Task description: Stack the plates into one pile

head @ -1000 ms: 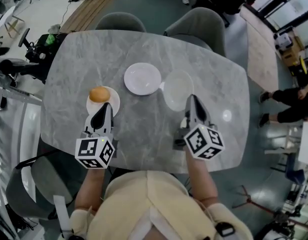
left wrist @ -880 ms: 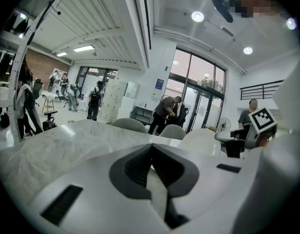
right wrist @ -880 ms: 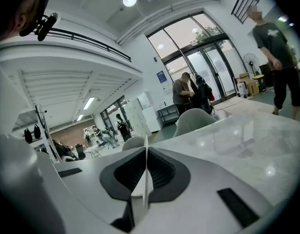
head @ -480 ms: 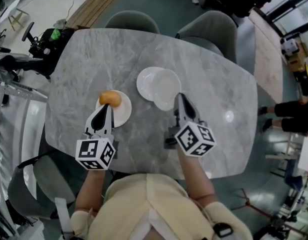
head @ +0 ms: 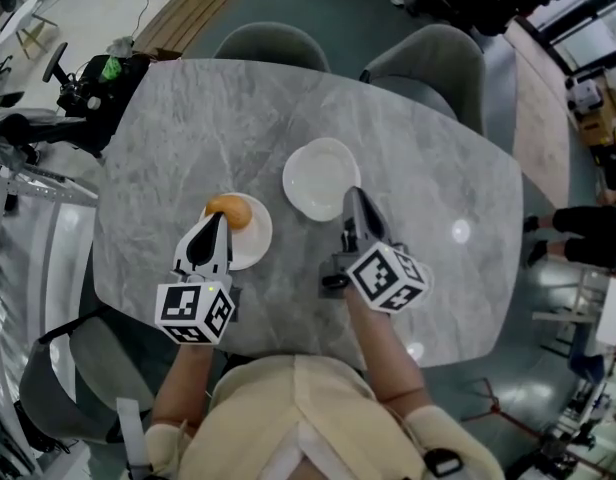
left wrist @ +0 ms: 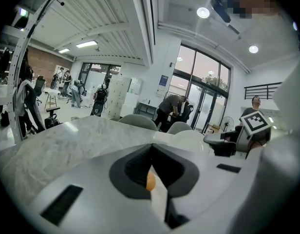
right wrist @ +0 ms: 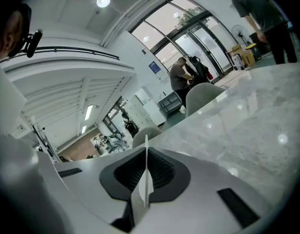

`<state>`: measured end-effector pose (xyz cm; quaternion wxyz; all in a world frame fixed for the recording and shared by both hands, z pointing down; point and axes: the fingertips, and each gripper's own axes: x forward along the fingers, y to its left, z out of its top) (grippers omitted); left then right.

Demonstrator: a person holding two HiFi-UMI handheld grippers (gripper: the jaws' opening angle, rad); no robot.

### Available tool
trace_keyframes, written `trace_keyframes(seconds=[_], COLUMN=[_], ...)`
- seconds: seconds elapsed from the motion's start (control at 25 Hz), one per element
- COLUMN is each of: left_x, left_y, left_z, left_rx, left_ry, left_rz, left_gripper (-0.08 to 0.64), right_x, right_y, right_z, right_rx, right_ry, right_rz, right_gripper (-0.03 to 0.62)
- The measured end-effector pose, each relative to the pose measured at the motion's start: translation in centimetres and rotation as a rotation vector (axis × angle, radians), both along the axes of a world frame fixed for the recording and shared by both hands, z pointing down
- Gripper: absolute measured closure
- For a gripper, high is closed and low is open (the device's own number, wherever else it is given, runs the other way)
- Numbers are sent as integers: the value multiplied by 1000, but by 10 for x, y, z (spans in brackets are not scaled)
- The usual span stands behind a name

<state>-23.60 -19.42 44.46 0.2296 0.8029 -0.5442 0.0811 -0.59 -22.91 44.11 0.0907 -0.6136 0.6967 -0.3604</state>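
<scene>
Currently the left gripper is clamping shut on the near rim of the small plate that is carrying the bun. In the left gripper view the small plate is showing as a thin white edge pinched between the jaws, with the bun just behind. The right gripper is likewise pinching tight on the rim of the white plate near the table centre, and the white plate is sitting edge-on in its jaws. That plate is probably lying on a second one, but from above I am not telling the two apart.

Risks:
- Both grips are biting only thin rim, so a plate is liable to be slipping.
- Any tilt of the small plate is sending the bun rolling onto the table.
- Letting go of the white plate off-centre is leaving the pile skewed or sliding.
- Bringing the small plate across is crowding both grippers together, and the bun is blocking anything from going on top
</scene>
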Motion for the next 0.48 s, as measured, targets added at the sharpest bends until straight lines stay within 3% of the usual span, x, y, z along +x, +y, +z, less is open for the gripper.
trace_keyframes(seconds=[0.2, 0.48], left_x=[4, 3], left_y=[-5, -7], left_z=[5, 9], left_rx=[-10, -9], left_ry=[3, 0], left_rz=[7, 11], left_gripper=[557, 557], right_x=[12, 27], right_y=[-2, -1], right_z=[10, 32], right_rx=[-30, -79], right_ry=[-34, 21], right_rz=[59, 132], right_gripper=[580, 578])
